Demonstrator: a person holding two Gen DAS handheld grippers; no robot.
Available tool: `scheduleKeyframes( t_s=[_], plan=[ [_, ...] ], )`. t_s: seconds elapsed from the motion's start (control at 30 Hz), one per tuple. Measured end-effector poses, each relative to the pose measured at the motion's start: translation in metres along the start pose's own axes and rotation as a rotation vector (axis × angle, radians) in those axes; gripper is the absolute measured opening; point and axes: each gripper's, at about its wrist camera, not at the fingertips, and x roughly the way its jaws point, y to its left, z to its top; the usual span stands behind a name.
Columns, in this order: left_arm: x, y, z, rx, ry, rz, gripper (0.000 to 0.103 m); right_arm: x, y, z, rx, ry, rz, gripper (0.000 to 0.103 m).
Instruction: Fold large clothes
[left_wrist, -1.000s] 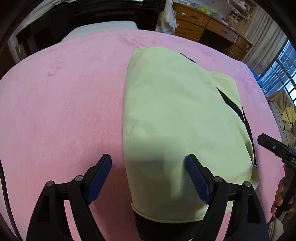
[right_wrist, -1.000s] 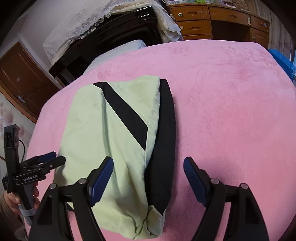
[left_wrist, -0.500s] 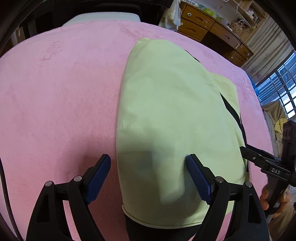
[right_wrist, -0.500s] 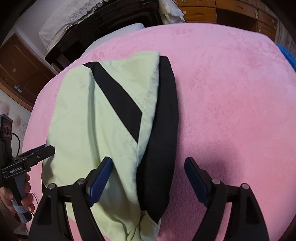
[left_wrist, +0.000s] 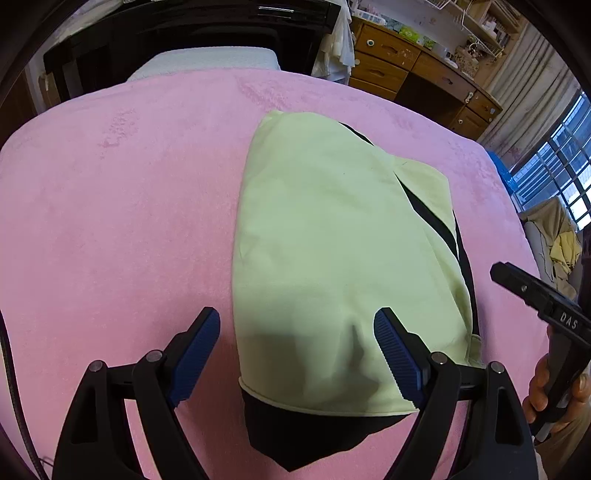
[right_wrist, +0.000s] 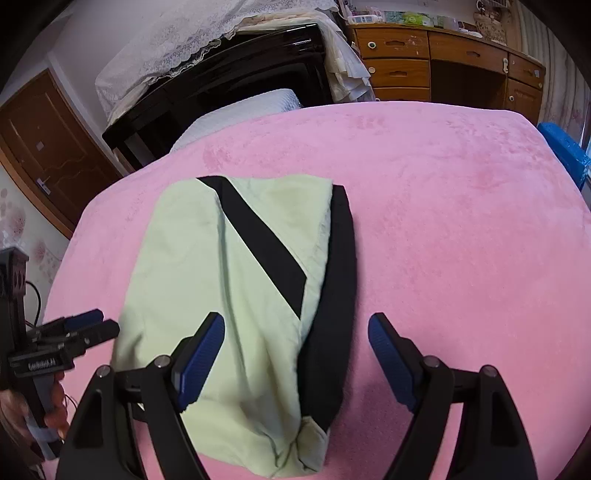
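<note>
The folded garment (left_wrist: 332, 258), pale green with black panels, was found lying flat on the pink blanket (left_wrist: 122, 221) covering the bed, toward the near edge. In the right wrist view a black diagonal stripe (right_wrist: 262, 236) was seen crossing its upper layer, and a black band (right_wrist: 338, 295) ran along its right side. A black layer was noted protruding from beneath the green cloth at the near end in the left wrist view.

The left gripper (left_wrist: 297, 354) was observed above the garment's near left edge, its blue-padded fingers (left_wrist: 397, 354) spread wide; nothing was gripped, and whether the pads touched the cloth could not be told. The right gripper (right_wrist: 295, 360) was recorded over the near right edge, its fingers (right_wrist: 201, 354) likewise spread wide and empty, one above the green cloth and the other above bare blanket.

Each gripper was visible in the other's view, held by a hand (left_wrist: 546, 391) at the frame edge.

Beyond the blanket, a white pillow (right_wrist: 243, 110), a black headboard (right_wrist: 229, 70) draped with lace cloth (right_wrist: 192, 29), and a wooden chest of drawers (right_wrist: 443, 66) were noted. A barred window (left_wrist: 554, 166) was recorded at the right of the left wrist view.
</note>
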Motion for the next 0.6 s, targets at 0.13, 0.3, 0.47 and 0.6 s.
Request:
scheduleKeyframes(
  t_s=[0.13,0.3,0.47,0.6],
  plan=[
    [-0.003,-0.005,0.001,0.007,-0.007,0.003,0.084,0.002,0.01,0.001,-0.018,-0.005,-0.017,0.081],
    [0.007,0.002,-0.003,0.005,0.027,0.006,0.084,0.01,0.013,-0.009,-0.061,0.026,-0.058,0.081],
    [0.028,0.003,-0.006,-0.011,0.072,0.008,0.084,0.028,0.002,-0.009,-0.046,0.073,-0.082,0.081],
    [0.037,0.005,-0.005,-0.033,0.08,-0.003,0.087,0.039,-0.01,-0.011,-0.027,0.106,-0.087,0.081]
  ],
)
